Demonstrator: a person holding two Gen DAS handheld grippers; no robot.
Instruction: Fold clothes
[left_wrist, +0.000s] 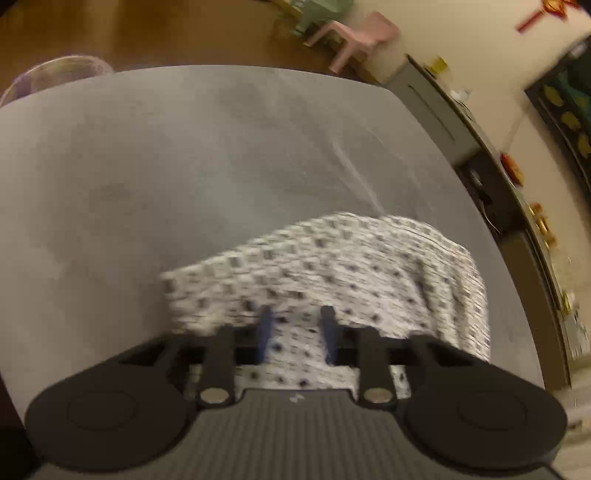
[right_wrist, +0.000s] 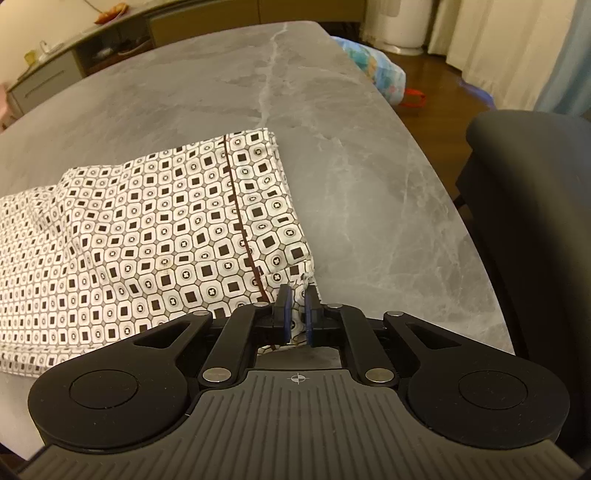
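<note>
The right wrist view is sharp and shows the patterned garment (right_wrist: 155, 225) lying folded on the grey marbled surface (right_wrist: 369, 177), its white cloth printed with dark squares and small rings, a thin dark line of piping running down it near its right edge; the right claw (right_wrist: 297, 314) is closed tight on the near right corner of that cloth, a sliver of fabric showing between the blue pads (right_wrist: 283, 314); a black chair (right_wrist: 535, 206) stands just beside the surface on the right, and a bag with a blue print (right_wrist: 384, 74) sits on the wooden floor beyond the far edge; the left wrist view is blurred by motion and shows what the other cannot: the left claw (left_wrist: 297, 332) with its fingers standing apart, the garment (left_wrist: 332, 273) bunched up over and between them, though whether the cloth is gripped cannot be told; that view also takes in a pink plastic chair (left_wrist: 362, 33) on the floor, a clear round tub (left_wrist: 55, 74) past the far left edge of the surface (left_wrist: 184, 166) with its contents not discernible, and a long sideboard (left_wrist: 480, 147) along the wall; no writing is legible in either view.
</note>
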